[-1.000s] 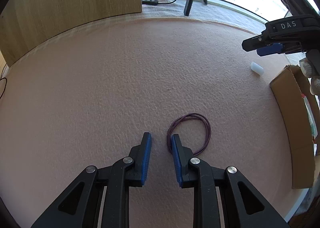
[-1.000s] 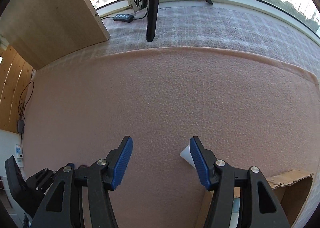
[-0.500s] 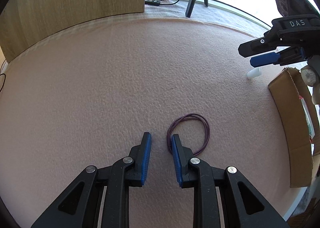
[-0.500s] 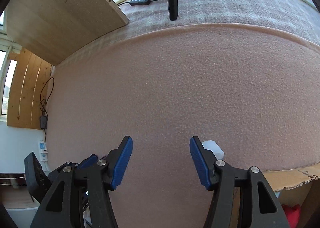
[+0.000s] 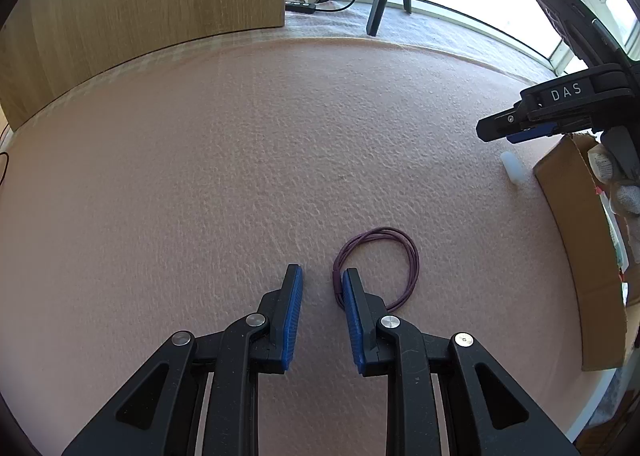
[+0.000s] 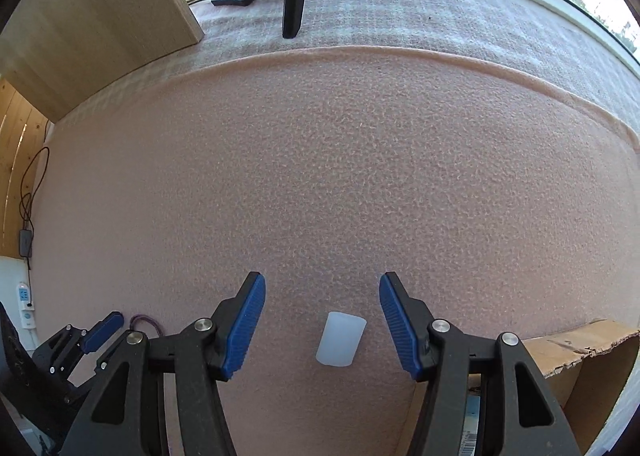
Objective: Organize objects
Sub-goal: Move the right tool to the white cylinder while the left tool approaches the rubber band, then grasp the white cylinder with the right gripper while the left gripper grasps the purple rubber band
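Your right gripper (image 6: pixel 322 294), fingers apart, brackets small translucent white plastic cap (image 6: pixel 341 338) beside torn cardboard box (image 6: pixel 576 352); lower & pinch next, left gripper (image 5: pixel 320 276) released too.

A thin purple cord (image 5: pixel 378 264) lay coiled in a loose ring of several turns, flat on the pink fleece cover of the desk (image 5: pixel 240 159). A short darker band bound the strands together on the ring's left side. In the right wrist view only a small arc of it (image 6: pixel 144 322) showed near the lower left.

A small white translucent cap (image 6: pixel 341 338), shaped like a short tube, lay on its side on the same cover, well apart from the cord. From the left wrist view it (image 5: pixel 515 168) lay just beside the near wall of an open cardboard box (image 5: pixel 576 248), which stood at the right edge of the desk with its flap torn.
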A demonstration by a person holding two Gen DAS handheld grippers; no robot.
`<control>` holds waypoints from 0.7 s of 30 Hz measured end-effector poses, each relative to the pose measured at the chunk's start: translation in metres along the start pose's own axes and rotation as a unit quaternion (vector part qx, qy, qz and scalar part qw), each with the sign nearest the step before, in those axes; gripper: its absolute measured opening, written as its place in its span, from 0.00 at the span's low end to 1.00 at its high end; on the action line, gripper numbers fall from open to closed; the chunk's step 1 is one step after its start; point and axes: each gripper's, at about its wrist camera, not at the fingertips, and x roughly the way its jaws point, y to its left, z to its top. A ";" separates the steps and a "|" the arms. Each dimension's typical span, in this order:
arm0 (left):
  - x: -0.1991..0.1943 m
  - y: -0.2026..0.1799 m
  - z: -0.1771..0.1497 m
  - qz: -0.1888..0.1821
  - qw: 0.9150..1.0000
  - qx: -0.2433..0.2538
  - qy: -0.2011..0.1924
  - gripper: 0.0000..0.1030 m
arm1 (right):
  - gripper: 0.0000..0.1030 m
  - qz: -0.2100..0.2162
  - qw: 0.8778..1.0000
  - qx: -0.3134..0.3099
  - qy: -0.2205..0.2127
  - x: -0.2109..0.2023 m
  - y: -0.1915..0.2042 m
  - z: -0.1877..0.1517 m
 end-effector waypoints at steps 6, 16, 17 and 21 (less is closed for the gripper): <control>-0.001 0.001 0.002 -0.004 1.000 -0.002 0.000 0.23 | 0.54 -0.004 1.000 -0.015 -0.010 -0.007 0.016 -0.006; 0.001 0.003 0.003 -0.013 1.000 -0.005 -0.001 0.23 | 0.54 -0.085 0.995 -0.049 0.016 0.012 0.037 -0.010; 0.000 0.003 0.003 -0.013 1.000 -0.006 -0.001 0.23 | 0.54 -0.089 0.994 -0.054 0.021 0.014 0.038 -0.010; 0.000 0.005 0.003 -0.018 1.000 -0.008 -0.001 0.23 | 0.54 -0.115 0.989 -0.080 0.036 0.017 0.046 -0.010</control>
